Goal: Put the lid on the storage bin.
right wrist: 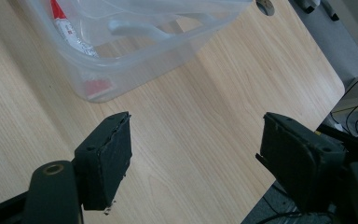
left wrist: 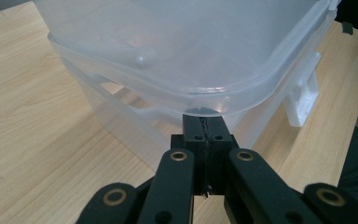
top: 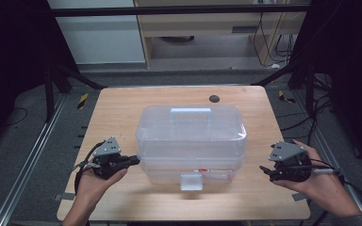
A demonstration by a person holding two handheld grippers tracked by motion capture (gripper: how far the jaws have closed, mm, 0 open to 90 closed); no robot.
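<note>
A clear plastic box [top: 191, 141] with a lid and a top handle [top: 191, 111] stands in the middle of the wooden table [top: 118, 108]. Its front latch [top: 191, 181] hangs open. My left gripper [top: 134, 160] is shut, its tips against the box's left side. In the left gripper view the shut tips [left wrist: 204, 123] sit just under the lid's rim [left wrist: 242, 86]. My right gripper [top: 264, 170] stands open to the right of the box, apart from it. Between its pads [right wrist: 196, 126] is bare table, with the box [right wrist: 121, 56] farther off.
A red and white packet [right wrist: 67, 25] and a pale object lie inside the box. A dark round grommet [top: 214, 99] sits near the table's far edge. Cables [top: 311, 113] hang off the right side, and the table's right edge is close to my right hand.
</note>
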